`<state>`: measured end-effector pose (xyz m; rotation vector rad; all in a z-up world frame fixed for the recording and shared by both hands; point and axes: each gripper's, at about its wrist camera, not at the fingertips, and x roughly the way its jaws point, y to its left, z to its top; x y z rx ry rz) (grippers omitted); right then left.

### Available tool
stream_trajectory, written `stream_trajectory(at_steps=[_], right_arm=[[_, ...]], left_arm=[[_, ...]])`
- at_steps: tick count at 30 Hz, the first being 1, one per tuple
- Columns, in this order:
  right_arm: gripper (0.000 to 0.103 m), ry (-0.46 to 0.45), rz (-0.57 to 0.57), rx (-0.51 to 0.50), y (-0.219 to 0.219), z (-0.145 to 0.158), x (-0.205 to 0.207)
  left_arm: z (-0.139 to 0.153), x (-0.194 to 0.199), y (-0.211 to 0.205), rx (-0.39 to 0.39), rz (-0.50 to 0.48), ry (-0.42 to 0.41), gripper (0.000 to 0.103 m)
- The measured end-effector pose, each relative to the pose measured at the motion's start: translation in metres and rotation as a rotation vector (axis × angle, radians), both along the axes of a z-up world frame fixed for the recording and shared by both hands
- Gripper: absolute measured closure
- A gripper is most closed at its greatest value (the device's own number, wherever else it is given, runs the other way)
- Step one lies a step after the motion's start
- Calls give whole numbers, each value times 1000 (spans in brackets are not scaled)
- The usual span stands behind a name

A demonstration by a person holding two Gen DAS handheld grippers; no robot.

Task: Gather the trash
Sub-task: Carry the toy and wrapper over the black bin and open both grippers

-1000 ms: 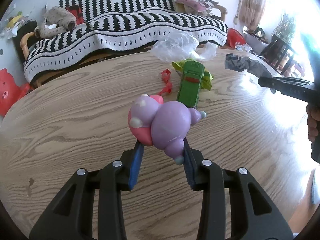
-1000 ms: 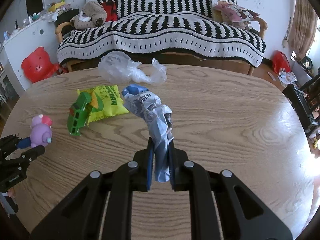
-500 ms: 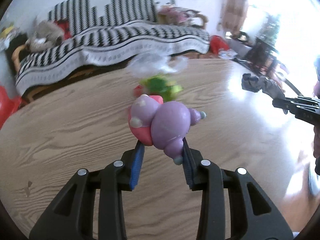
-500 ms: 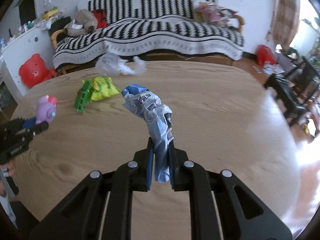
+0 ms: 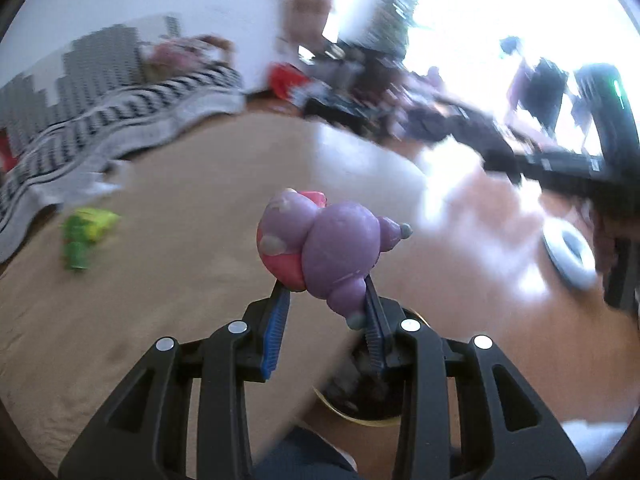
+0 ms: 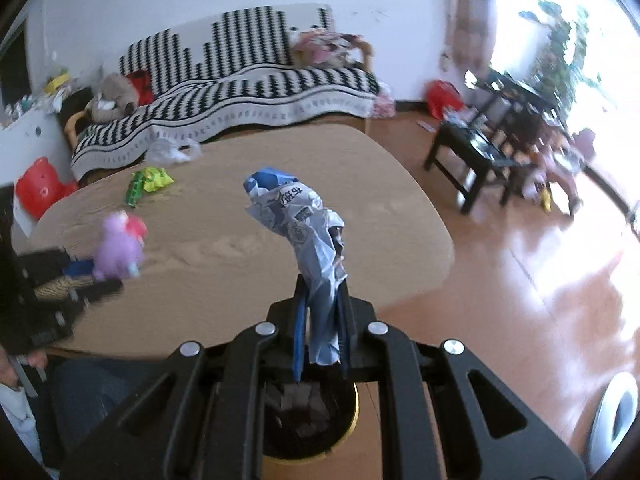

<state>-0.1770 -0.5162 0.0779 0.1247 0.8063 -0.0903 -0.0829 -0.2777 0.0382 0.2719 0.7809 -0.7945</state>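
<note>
My left gripper (image 5: 322,312) is shut on a purple and pink toy figure (image 5: 328,248), held above the table's near edge; the toy also shows in the right wrist view (image 6: 118,246). My right gripper (image 6: 322,336) is shut on a crumpled blue and white wrapper (image 6: 304,232), held off the table right above a round yellow-rimmed bin (image 6: 308,428) with dark trash inside. The bin also shows below my left gripper (image 5: 360,404). On the table lie a green toy (image 6: 134,190), a yellow-green snack bag (image 6: 158,178) and a clear plastic bag (image 6: 170,152).
The oval wooden table (image 6: 240,240) stands before a striped sofa (image 6: 240,92). A black side table (image 6: 476,156) stands on the floor to the right. A white round object (image 6: 616,412) lies on the floor at the lower right. The left wrist view is motion-blurred.
Both grippers have pulled back and swung right, off the table's edge, each keeping its load. The bin has come into view under them.
</note>
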Motion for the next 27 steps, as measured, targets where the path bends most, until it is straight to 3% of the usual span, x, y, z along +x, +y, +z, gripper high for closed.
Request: stream_trajectory(at_steps=[6, 12, 18, 20, 21, 23, 24, 25, 27], right_arm=[[89, 107, -16, 129, -29, -64, -42], [89, 266, -18, 301, -40, -162, -43], [89, 337, 4, 355, -37, -201, -30], [89, 346, 6, 369, -39, -204, -24], [86, 347, 11, 386, -41, -205, -22], [43, 352, -20, 410, -43, -205, -21], [9, 328, -26, 428, -45, -202, -23], [6, 317, -25, 436, -46, -200, -24], [6, 282, -24, 464, -50, -193, -26]], left_arm=[[-59, -31, -57, 194, -148, 108, 69], [-106, -23, -87, 346, -199, 198, 69], [-134, -11, -99, 400, -202, 254, 69], [-139, -10, -102, 411, -203, 258, 62], [-139, -11, -103, 415, -202, 251, 59], [-139, -11, -104, 415, -193, 224, 30], [-137, -13, -101, 406, -187, 208, 22], [-132, -14, -97, 390, -181, 192, 16], [-123, -15, -88, 372, -169, 186, 15]])
